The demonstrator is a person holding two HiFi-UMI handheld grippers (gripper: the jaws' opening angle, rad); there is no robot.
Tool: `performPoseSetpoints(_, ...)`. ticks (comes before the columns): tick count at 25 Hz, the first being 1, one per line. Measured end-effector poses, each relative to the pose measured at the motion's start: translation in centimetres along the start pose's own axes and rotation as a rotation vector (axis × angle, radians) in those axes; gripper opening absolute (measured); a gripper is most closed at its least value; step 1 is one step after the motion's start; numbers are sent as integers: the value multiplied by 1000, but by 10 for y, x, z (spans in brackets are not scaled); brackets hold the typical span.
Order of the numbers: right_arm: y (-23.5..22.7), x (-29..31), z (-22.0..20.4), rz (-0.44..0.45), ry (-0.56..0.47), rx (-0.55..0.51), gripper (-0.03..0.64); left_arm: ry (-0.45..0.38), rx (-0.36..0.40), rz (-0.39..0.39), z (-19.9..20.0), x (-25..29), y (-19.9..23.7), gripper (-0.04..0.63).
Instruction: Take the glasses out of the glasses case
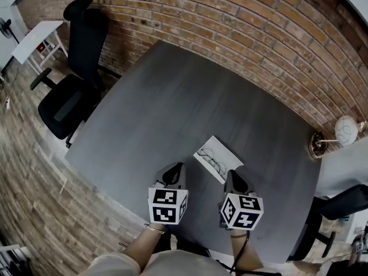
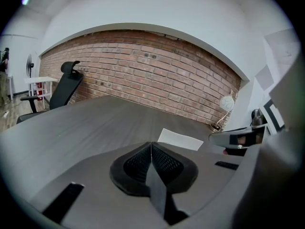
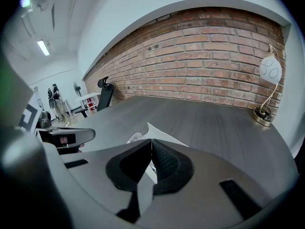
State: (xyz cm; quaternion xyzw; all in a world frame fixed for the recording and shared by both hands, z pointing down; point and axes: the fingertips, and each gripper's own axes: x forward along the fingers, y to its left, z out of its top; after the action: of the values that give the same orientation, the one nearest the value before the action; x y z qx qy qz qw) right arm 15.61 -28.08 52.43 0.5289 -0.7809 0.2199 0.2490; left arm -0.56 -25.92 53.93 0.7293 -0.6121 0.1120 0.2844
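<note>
A white glasses case (image 1: pixel 225 152) lies flat on the dark grey table (image 1: pixel 172 96), near its front edge. A pair of thin-rimmed glasses (image 1: pixel 213 160) rests on it. My left gripper (image 1: pixel 177 168) hovers just left of the case, shut and with nothing in it. My right gripper (image 1: pixel 231 174) sits at the case's near right corner, also shut and holding nothing. In the left gripper view the case (image 2: pixel 180 139) lies just beyond the closed jaws, slightly to their right. In the right gripper view the closed jaws hide most of the case (image 3: pixel 162 131).
A black office chair (image 1: pixel 72 91) stands off the table's left side. A globe lamp (image 1: pixel 340 133) on a brass base sits at the right corner by the brick wall (image 1: pixel 259 22). Another chair (image 1: pixel 339 206) is at the lower right, and a white side table (image 1: pixel 34 39) stands far left.
</note>
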Motion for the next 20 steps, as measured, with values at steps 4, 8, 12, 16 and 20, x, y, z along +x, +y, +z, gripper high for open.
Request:
performPoseSetpoints(4, 3, 7, -5, 37, 13, -8, 33, 9, -8, 16, -6, 0, 6, 20)
performPoseSetpoints(8, 9, 16, -10, 102, 58, -30, 34, 14, -19, 38, -9, 0, 15, 20)
performPoseSetpoints(12, 13, 27, -13, 172, 102, -29, 35, 26, -33, 59, -16, 0, 22, 20)
performPoseSetpoints(16, 12, 37, -12, 201, 136, -83, 35, 35, -46, 77, -20, 1, 30, 20)
performPoseSetpoints(20, 14, 46, -14, 237, 174, -154, 46, 38, -57, 94, -24, 0, 36, 20)
